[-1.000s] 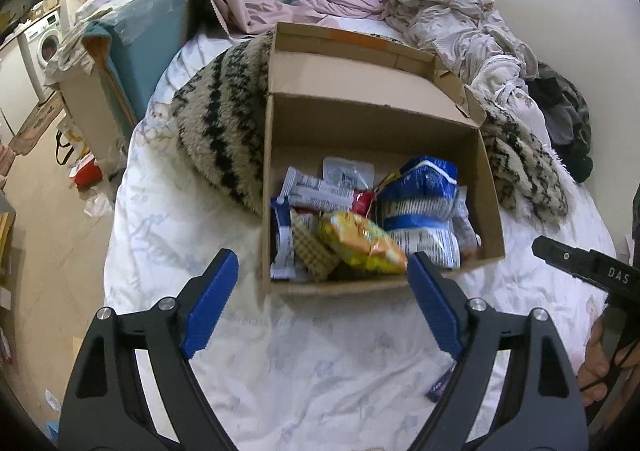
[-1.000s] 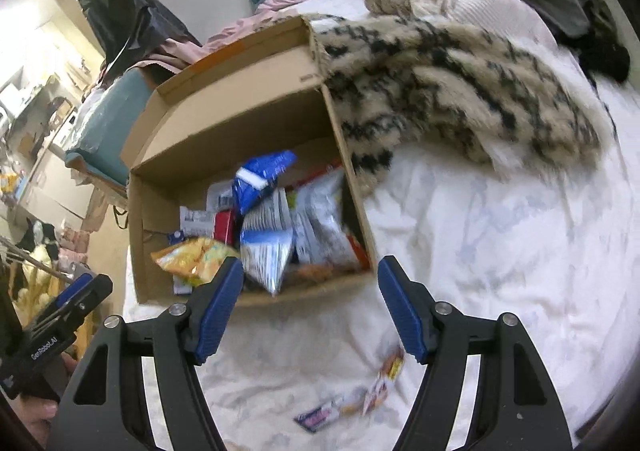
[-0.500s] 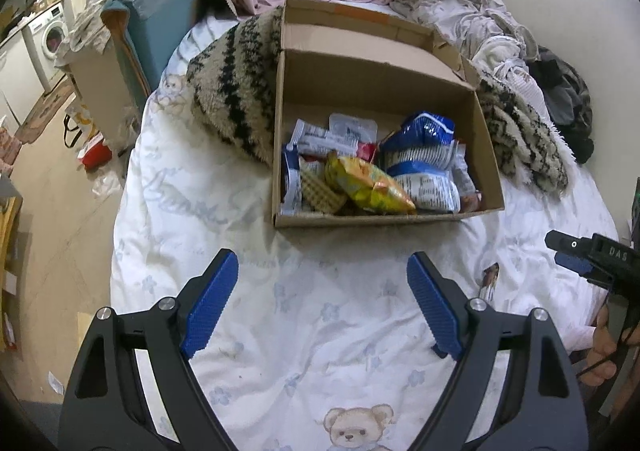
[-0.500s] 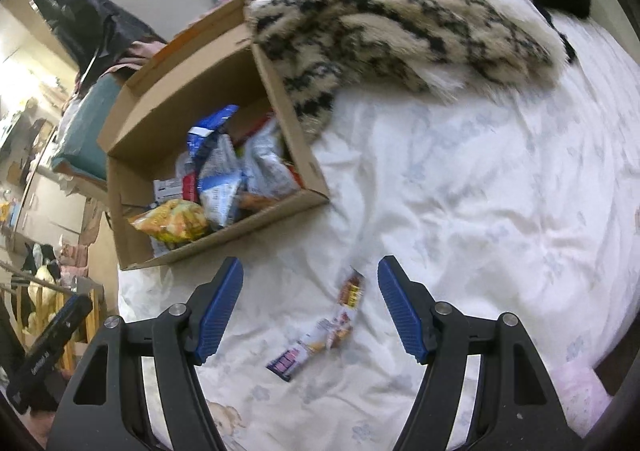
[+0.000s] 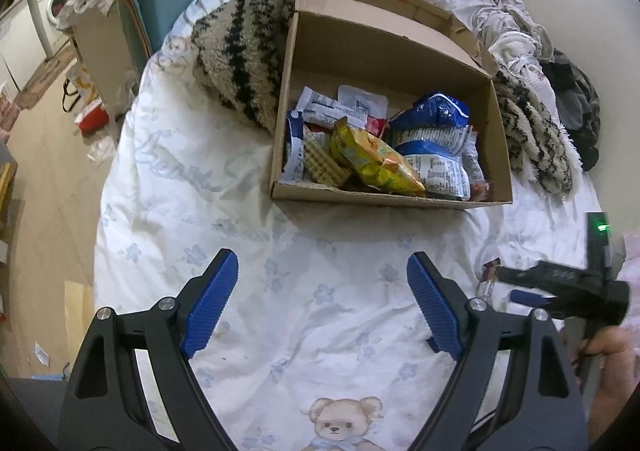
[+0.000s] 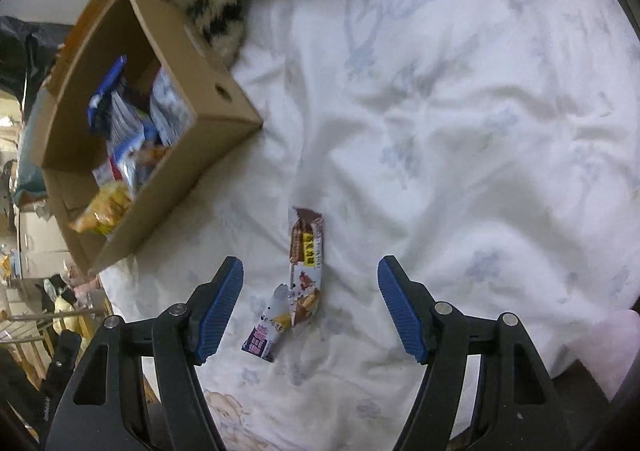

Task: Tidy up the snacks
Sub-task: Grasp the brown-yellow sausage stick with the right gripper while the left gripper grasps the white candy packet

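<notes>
Now the brown snack bar (image 6: 306,251) lies flat on the white duvet (image 6: 460,123), long axis from 12 to 6 o'clock, between the spread, empty jaws of the right gripper (image 6: 310,305). A smaller wrapper (image 6: 267,333) touches its lower end. At 10 o'clock stands the cardboard box (image 6: 224,107). The left gripper (image 5: 322,305) is spread too, empty.

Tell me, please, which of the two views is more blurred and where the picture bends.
Right wrist view: softer, with the cardboard box smeared and the snack bars fairly readable. Left wrist view: sharper on the box; fisheye bending curves the floor at the left edge.

One cardboard box (image 5: 384,199) of snack packets, two loose snack bars (image 6: 306,263) on the bedspread, two tongs (image 6: 310,303).
</notes>
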Motion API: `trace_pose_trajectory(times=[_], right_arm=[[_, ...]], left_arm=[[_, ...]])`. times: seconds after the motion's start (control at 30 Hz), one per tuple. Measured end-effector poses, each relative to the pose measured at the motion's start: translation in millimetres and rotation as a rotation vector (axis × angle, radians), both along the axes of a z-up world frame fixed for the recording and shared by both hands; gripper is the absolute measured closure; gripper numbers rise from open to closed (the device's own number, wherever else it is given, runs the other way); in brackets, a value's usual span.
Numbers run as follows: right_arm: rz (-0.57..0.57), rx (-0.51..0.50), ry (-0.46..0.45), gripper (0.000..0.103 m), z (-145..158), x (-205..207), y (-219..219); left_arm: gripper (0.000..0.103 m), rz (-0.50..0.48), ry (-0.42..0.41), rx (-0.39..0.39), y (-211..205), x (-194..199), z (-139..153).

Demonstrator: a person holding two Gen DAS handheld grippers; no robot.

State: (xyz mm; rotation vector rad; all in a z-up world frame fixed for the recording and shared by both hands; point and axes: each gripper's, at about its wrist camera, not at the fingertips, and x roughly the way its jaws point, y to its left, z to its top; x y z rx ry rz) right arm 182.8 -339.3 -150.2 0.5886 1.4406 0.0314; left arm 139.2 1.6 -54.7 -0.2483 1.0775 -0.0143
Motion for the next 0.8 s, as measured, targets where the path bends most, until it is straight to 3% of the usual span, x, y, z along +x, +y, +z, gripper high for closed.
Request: trace_pose_trajectory(times=[0.2, 0.23, 0.27, 0.3, 0.43, 0.53, 0.67, 0.8], right_arm=[[0.084, -0.097, 0.039, 0.054, -24, 11, 23], [0.094, -0.114, 0.042, 0.063, -25, 12, 24], [0.107, -0.128, 0.039, 0.079, -25, 12, 25], [0.118, -0.146, 0.032, 0.082, -24, 11, 24], [0.074, -0.186, -0.028, 0.084, -8, 1, 10], [0.108, -0.229, -0.003, 0.084, -6, -7, 14], [0.203, -0.188, 0.052, 0.084, -23, -14, 39], [0.332, -0.027, -0.044, 0.084, -15, -6, 82]], left_arm=[[0.019, -0.005, -0.001, 0.001, -1, 2, 1], [0.019, -0.003, 0.002, 0.003, -1, 2, 0], [0.019, 0.0, 0.006, 0.002, 0, 2, -1], [0.019, 0.004, 0.011, 0.0, 0, 2, -2], [0.019, 0.009, 0.021, -0.024, 1, 4, -3], [0.019, 0.003, 0.008, -0.015, -2, 5, 0], [0.019, -0.003, 0.006, -0.005, -4, 6, 0], [0.019, 0.008, 0.007, 0.035, -1, 5, -5]])
